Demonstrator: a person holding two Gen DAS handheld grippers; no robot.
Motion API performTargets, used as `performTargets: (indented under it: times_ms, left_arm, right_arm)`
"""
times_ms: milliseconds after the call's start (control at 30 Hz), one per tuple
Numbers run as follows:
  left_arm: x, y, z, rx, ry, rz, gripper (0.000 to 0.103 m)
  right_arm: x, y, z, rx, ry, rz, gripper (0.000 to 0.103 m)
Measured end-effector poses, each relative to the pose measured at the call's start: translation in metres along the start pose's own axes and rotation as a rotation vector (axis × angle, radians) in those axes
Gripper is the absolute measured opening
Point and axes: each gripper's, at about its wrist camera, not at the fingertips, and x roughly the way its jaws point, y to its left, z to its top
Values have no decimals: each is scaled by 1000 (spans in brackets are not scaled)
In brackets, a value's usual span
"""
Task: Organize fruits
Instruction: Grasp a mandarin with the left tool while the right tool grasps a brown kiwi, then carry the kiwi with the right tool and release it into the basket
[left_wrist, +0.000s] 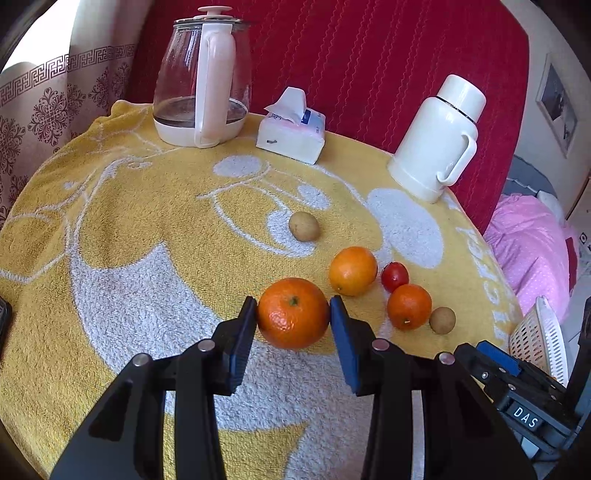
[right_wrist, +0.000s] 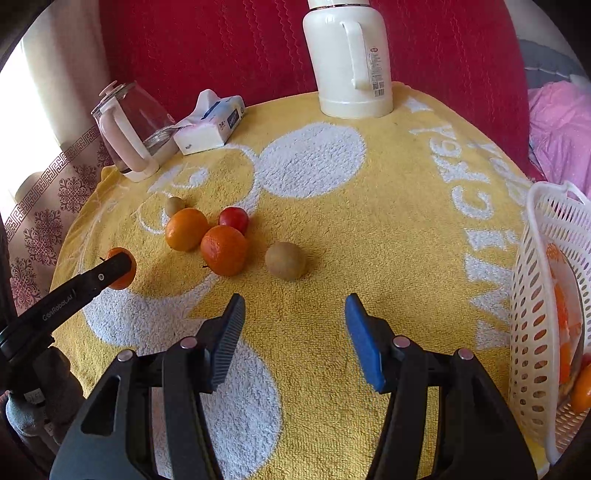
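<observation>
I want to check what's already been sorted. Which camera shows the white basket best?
The right wrist view: the white basket fills its right edge, with orange fruit visible through the holes. The left wrist view catches only a sliver of it, contents hidden.
</observation>
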Motion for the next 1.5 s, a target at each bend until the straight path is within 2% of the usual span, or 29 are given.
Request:
performTargets:
  times_ms: [433,533,667,767,800,1067,1500]
  left_arm:
    - [0,-3,-2,5,4,-9,41]
    - [0,-4,-2,7,6,-12,41]
    - [1,-4,-2,8,8,-12,41]
    - [1,-5,-3,12,10,-13,41]
    - [1,-5,-3,13,10,-14,41]
    - [0,-7,-4,23,1,-7,41]
    - [-14,-32,-12,136,-78,68,41]
  right_arm:
    - [39,10,26,-29,-10,-22,58]
    - [44,10,28,-30,-4,-22,55]
    - [47,13,26,-60,-13,-49,47]
    - [47,15,26,-83,-18,-72,33]
    - [47,15,25,-89,-20,-75,29]
    - [29,18,16,-103,-50,-73,29]
    - [-24,14,-5,-51,-112,-34,29]
